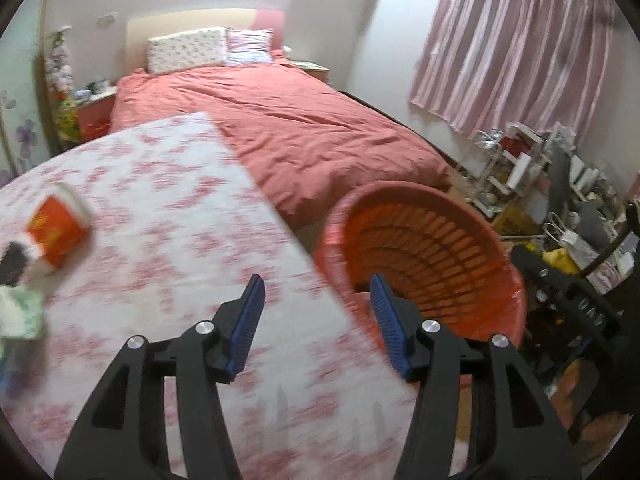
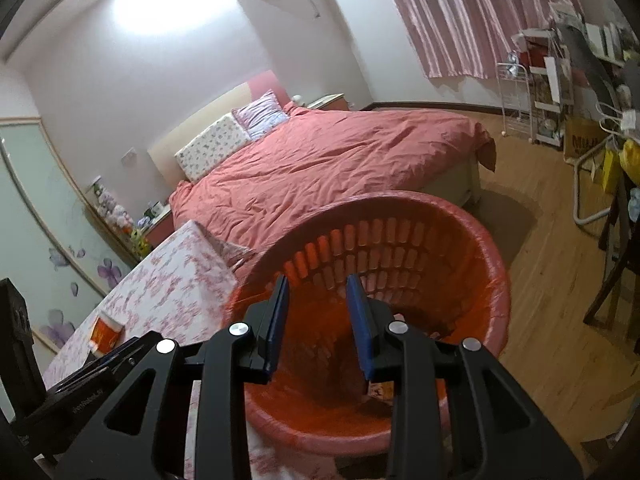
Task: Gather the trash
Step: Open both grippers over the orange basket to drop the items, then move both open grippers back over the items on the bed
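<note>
An orange paper cup (image 1: pixel 58 232) lies tipped on the pink-patterned tablecloth (image 1: pixel 168 208), with a dark scrap (image 1: pixel 14 260) and crumpled pale green paper (image 1: pixel 20 316) beside it at the left edge. My left gripper (image 1: pixel 316 284) hangs open over the table's right edge, with nothing between its blue pads. An orange slatted basket (image 2: pixel 400 240) lined with a red bag stands against the table. My right gripper (image 2: pixel 317 282) is open above the basket's mouth and holds nothing. A small printed scrap (image 2: pixel 380 390) lies at the basket's bottom. The cup (image 2: pixel 106 330) also shows in the right wrist view.
A bed with a salmon cover (image 1: pixel 304 120) lies beyond the table. Cluttered racks and bags (image 1: pixel 540 184) line the right side under pink curtains (image 1: pixel 512 40). A chair (image 2: pixel 616 256) stands on the wooden floor (image 2: pixel 552 320) to the right of the basket.
</note>
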Demonstrator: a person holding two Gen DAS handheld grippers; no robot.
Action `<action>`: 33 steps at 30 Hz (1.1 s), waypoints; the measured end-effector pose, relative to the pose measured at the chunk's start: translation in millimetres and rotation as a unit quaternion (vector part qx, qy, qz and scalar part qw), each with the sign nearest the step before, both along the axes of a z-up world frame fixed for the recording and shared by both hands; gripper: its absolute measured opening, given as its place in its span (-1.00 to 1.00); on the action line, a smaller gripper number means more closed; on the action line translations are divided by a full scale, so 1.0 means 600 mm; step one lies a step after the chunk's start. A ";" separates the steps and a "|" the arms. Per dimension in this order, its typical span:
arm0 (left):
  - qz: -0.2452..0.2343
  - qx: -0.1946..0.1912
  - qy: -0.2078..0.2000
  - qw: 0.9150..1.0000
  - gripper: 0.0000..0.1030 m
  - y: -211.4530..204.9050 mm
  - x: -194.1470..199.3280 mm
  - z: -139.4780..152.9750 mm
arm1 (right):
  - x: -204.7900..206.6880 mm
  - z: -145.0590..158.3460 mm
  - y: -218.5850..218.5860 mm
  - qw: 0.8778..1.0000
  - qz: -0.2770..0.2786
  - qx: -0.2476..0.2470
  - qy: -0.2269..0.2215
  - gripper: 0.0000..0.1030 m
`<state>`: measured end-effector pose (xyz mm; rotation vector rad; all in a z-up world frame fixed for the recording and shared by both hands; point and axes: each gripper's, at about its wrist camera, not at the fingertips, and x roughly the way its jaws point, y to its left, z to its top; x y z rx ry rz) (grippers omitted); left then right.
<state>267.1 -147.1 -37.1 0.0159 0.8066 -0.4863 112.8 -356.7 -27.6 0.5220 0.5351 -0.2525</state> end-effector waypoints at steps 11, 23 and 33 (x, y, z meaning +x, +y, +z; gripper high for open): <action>0.101 0.002 -0.025 0.995 0.08 0.206 -0.034 0.039 | 0.028 0.038 0.152 0.995 0.098 -0.033 -0.001 -0.40; 0.256 0.015 -0.034 0.966 0.29 0.492 -0.083 0.046 | 0.081 0.041 0.388 0.966 0.252 -0.061 0.014 -0.40; 0.327 0.008 -0.023 0.945 0.41 0.630 -0.098 0.027 | 0.144 0.017 0.551 0.940 0.325 -0.094 0.044 -0.40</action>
